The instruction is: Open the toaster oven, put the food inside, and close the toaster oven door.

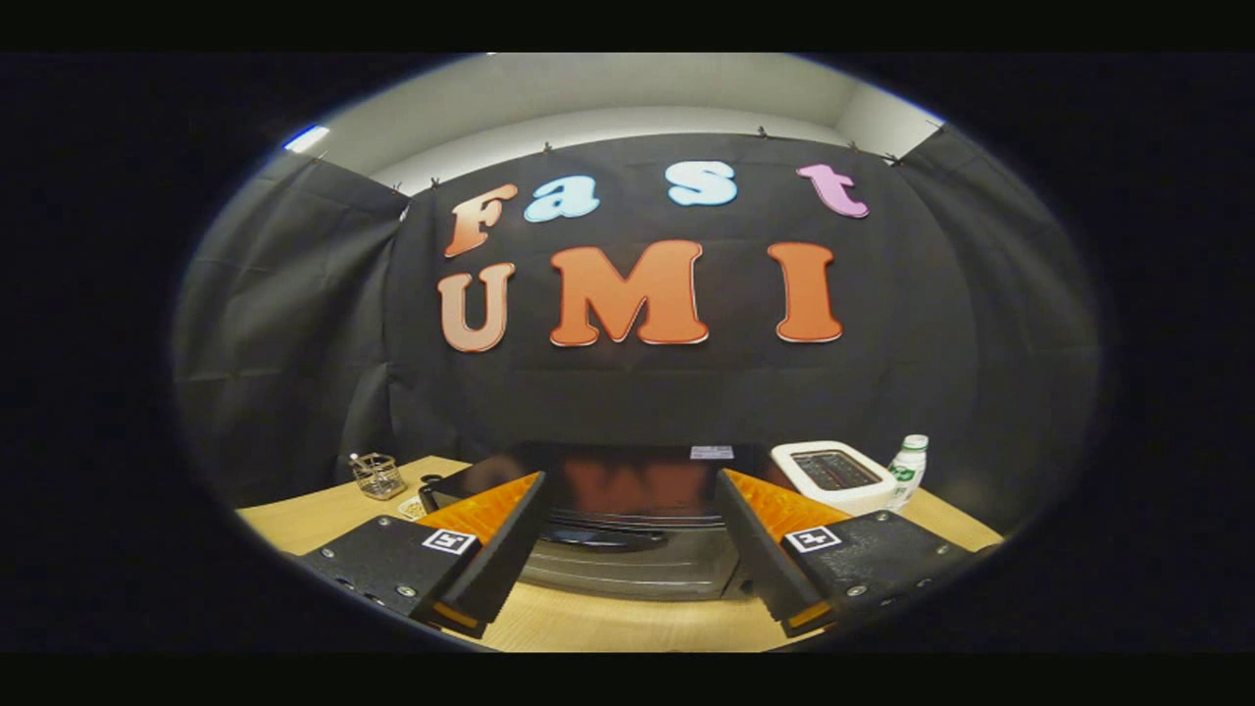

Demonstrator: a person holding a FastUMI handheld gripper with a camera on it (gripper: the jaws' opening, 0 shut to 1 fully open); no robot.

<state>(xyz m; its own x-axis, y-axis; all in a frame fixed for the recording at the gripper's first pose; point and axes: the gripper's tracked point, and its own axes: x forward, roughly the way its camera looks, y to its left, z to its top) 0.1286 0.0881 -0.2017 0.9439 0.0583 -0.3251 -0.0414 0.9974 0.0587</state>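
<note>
Two gripper fingers are reaching forward nearest the camera, and the gripper is standing spread wide with nothing between the fingers, released and grasping nothing. Just ahead of them, and framed by the gap, a dark, glossy-topped toaster oven with a silvery metal front is sitting on the pale wooden table. Its door is looking shut, with a dark bar handle running across the upper front between the two fingers.

Beyond the right finger, towards the table's far right corner, a white plastic pop-up toaster with a dark slotted top is standing, and just beside it a small white bottle with a green label. Towards the far left corner a small wire basket is resting, and nearer the oven a dark object is peeking out past the left finger; what it is I cannot tell. Which item counts as the food is also unclear from here.

Judging by the closed door and the empty gripper, the opening step is just beginning. The next move seems to be calling for lowering the fingers towards the handle, closing them around the bar so that both press on it, and then pulling outward and down along the door's hinge arc. The glossy handle may be slippery, so a square, centred grip would be helping.
</note>
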